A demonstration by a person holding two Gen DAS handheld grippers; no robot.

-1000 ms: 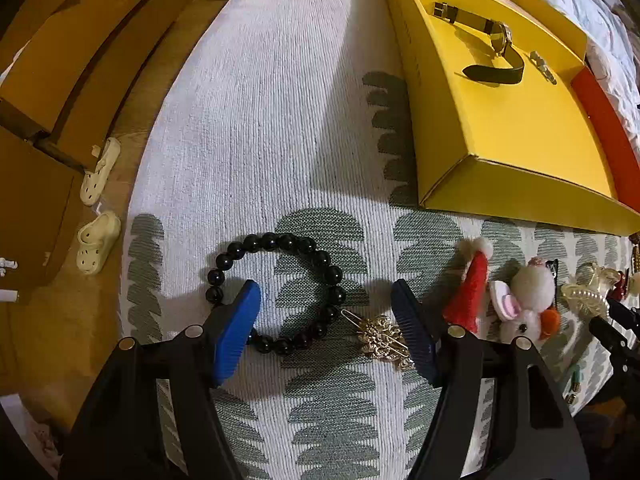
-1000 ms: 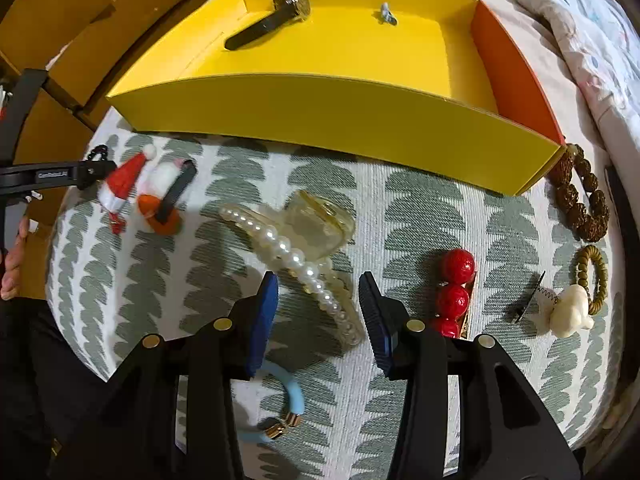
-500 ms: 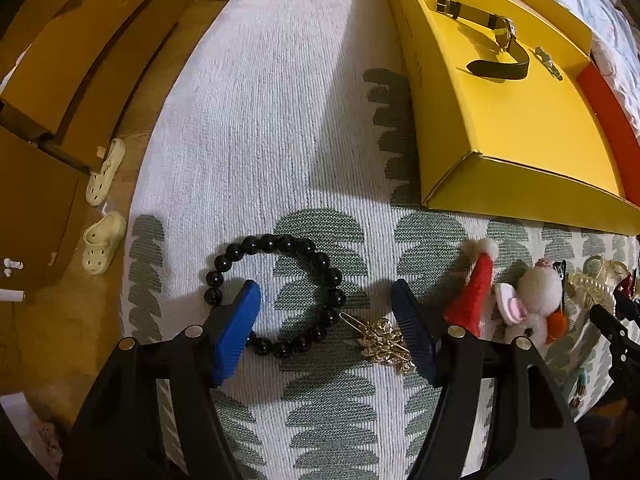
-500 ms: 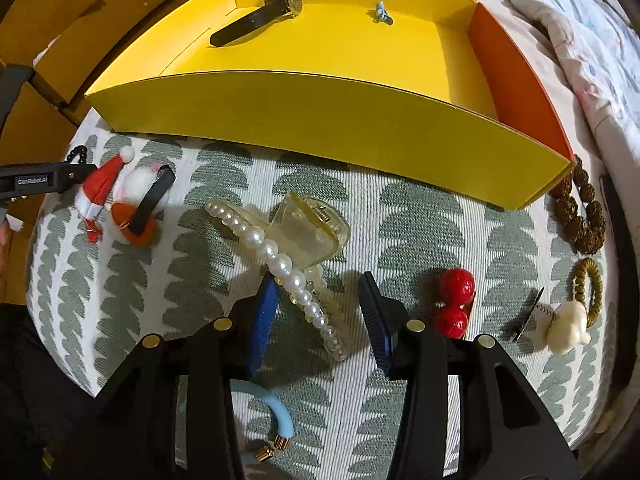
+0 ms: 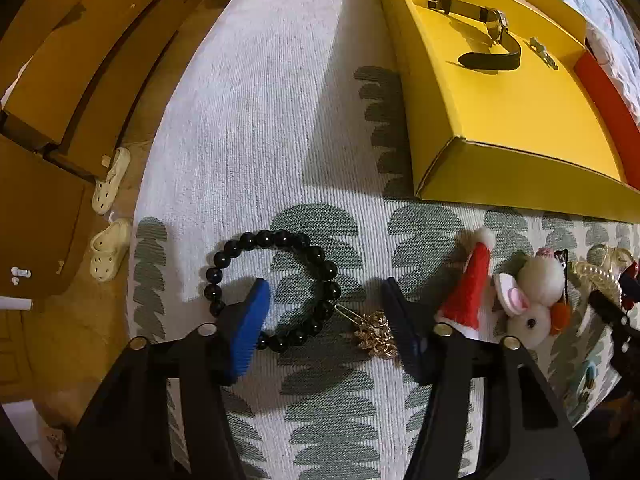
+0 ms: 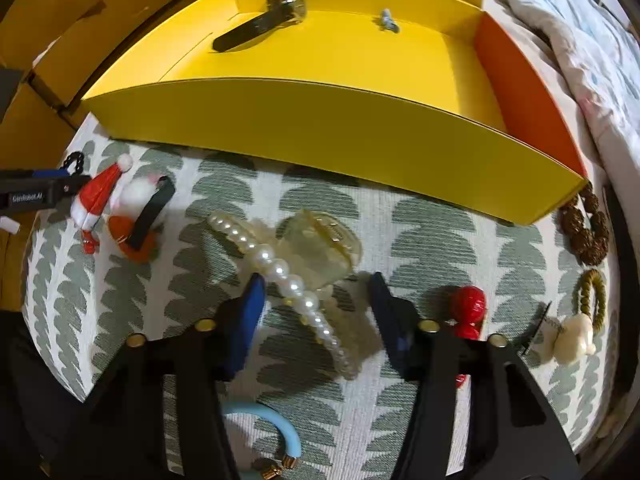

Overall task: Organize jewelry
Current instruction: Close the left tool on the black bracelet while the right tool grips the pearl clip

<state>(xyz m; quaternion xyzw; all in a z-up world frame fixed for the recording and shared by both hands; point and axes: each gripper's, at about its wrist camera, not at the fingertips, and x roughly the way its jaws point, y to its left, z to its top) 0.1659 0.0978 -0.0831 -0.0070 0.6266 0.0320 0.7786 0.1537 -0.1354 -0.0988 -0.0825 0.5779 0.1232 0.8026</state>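
Note:
My left gripper [image 5: 325, 300] is open, its jaws straddling a black bead bracelet [image 5: 276, 288] and a gold brooch [image 5: 374, 334] on the patterned cloth. My right gripper [image 6: 316, 296] is open, its jaws on either side of a pearl hair claw [image 6: 296, 260]. A yellow box [image 6: 320, 120] lies beyond, holding a watch [image 6: 264, 20] and a small blue clip [image 6: 388, 22]; the box also shows in the left wrist view [image 5: 520, 120]. A Santa hat clip [image 5: 470, 284] and a plush bunny clip [image 5: 532, 300] lie to the right of the left gripper.
Red bead clip [image 6: 468, 308], brown bead bracelet [image 6: 584, 228], olive hair tie with a white charm [image 6: 576, 332] and a blue bangle [image 6: 276, 428] lie on the cloth. The left gripper's tip [image 6: 44, 192] shows at left. Slippers [image 5: 110, 216] and cardboard boxes [image 5: 60, 60] stand on the floor left.
The right gripper has moved forward over the pearl hair claw, which now lies between wider-open jaws. The left gripper has stayed nearly still over the black bracelet.

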